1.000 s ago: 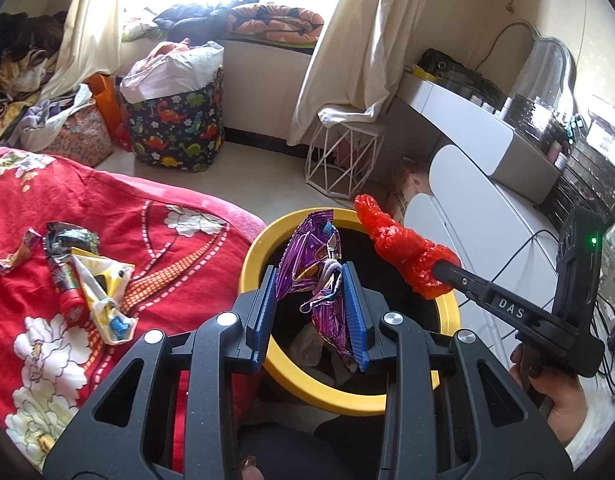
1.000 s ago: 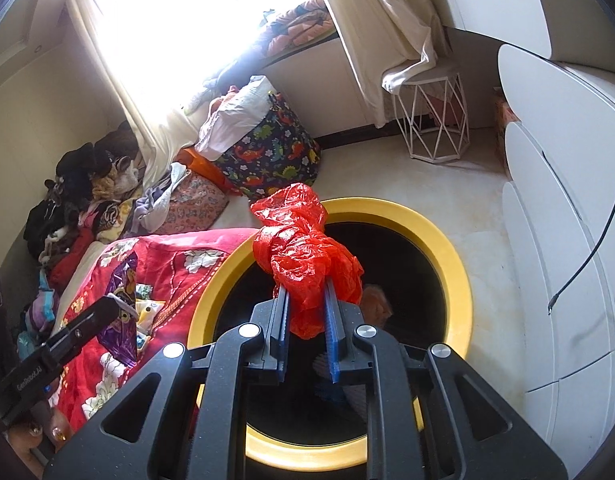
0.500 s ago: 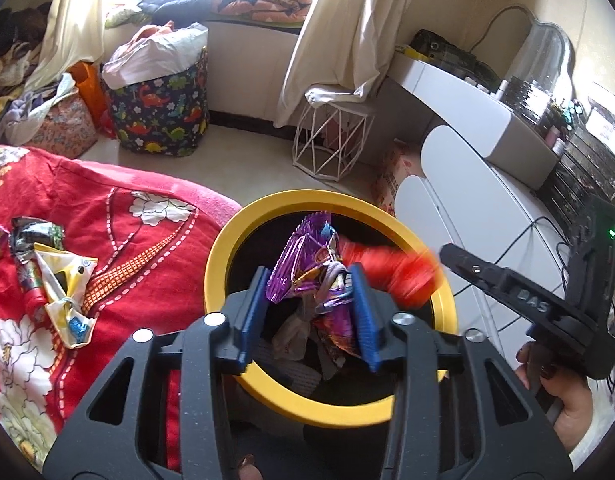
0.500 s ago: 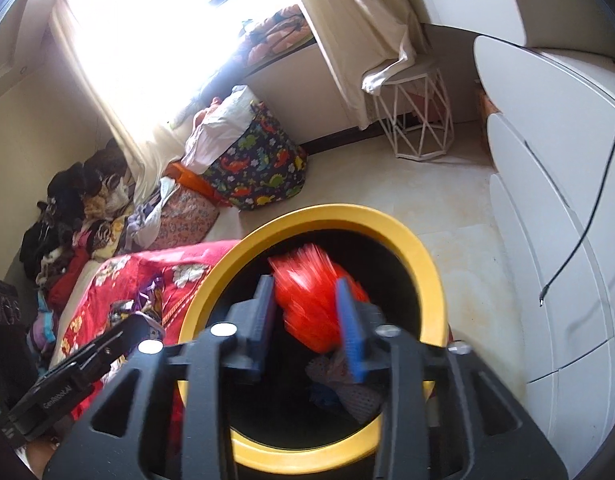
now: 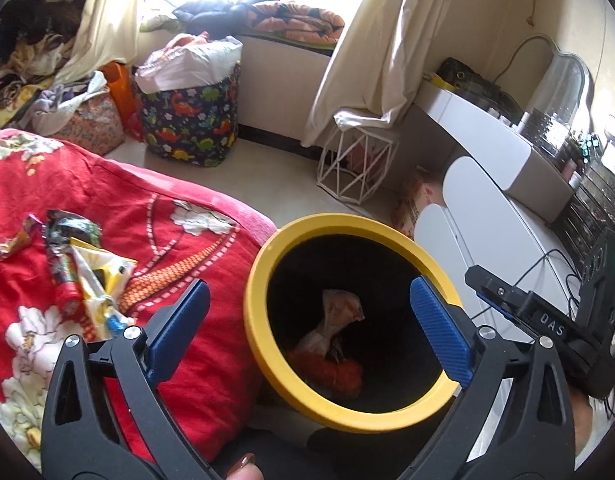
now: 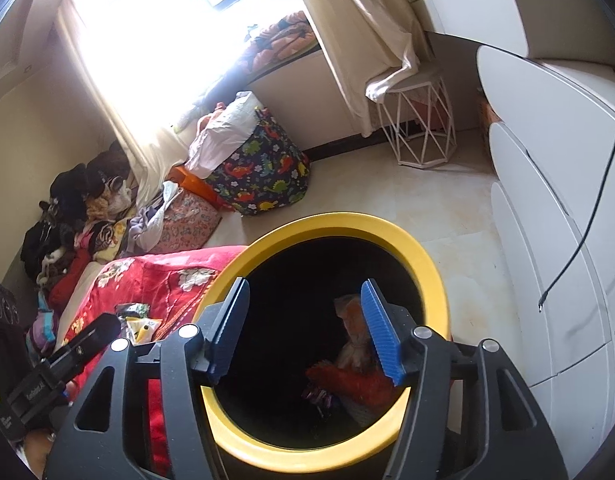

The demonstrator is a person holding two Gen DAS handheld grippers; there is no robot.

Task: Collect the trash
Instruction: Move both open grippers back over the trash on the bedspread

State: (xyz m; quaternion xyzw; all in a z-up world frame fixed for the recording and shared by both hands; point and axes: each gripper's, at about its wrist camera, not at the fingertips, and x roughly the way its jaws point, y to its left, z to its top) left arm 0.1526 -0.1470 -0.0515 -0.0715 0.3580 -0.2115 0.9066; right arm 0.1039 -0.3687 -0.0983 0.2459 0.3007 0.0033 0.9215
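Down inside the yellow-rimmed bin (image 5: 254,322): red plastic bag (image 6: 361,386), purple wrapper (image 6: 317,396) beside it (partly in shadow). Over the rim, left gripper (image 5: 309,326) and right gripper (image 6: 305,326), both with jaws opening, nothing between them. Farther left, on the red bedspread (image 5: 179,256), 3 or so leftover wrappers (image 5: 83,276).

Blown-out window (image 6: 179,28) glare, fisheye-warped edges

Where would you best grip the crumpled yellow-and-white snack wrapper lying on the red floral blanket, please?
Pinch the crumpled yellow-and-white snack wrapper at its raised middle fold, coming from above; it lies flat on the red floral blanket, so its edges offer little to catch.
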